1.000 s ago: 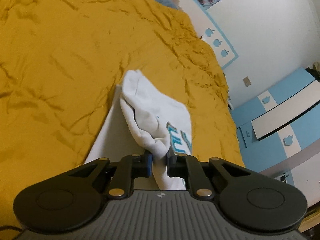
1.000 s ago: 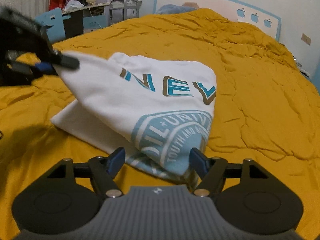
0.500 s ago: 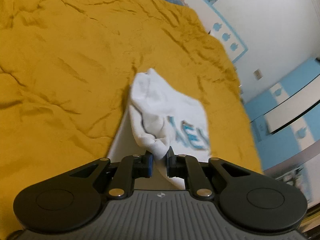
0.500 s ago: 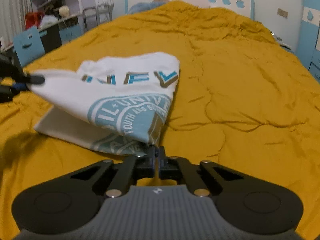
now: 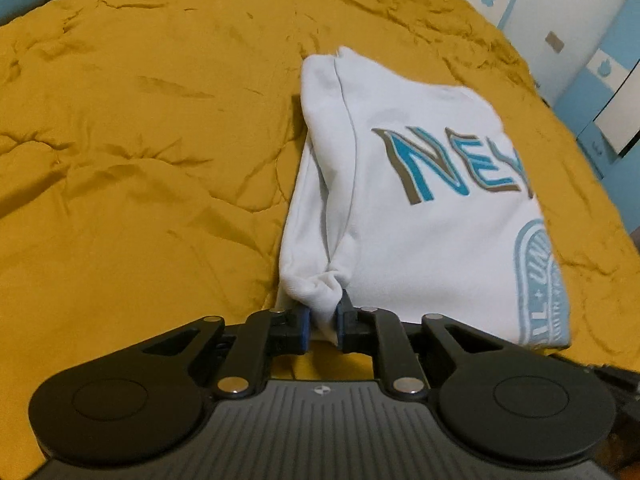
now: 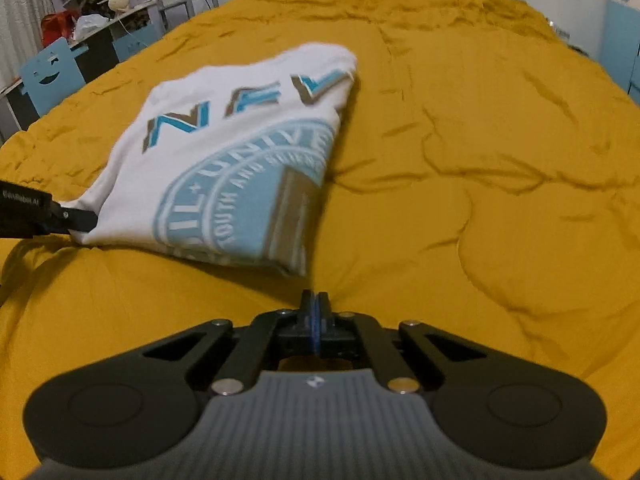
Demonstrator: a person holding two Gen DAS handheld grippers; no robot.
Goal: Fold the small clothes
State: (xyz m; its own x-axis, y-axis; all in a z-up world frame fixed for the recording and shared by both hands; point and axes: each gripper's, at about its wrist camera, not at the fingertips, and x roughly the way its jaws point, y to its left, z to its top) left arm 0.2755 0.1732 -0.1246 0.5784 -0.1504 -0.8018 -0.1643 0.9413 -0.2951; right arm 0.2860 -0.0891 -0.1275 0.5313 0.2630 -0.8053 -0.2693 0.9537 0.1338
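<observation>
Left gripper [image 5: 322, 320] pinches the white T-shirt [image 5: 420, 216] corner; right gripper [image 6: 316, 312] closed, empty — lay fold flat on the bed [image 6: 500, 200], edges aligned.

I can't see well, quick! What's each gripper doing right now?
Left gripper: shut on a bunched corner of the shirt.
Right gripper: shut, nothing visible between its fingers; the shirt lies just ahead.

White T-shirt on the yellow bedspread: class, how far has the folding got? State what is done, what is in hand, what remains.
Done: the white T-shirt lies doubled over on the bedspread. In hand: the left gripper pinches a bunched corner; the right gripper is shut on nothing, apart from the cloth. Left: probably releasing that corner and flattening the fold.
</observation>
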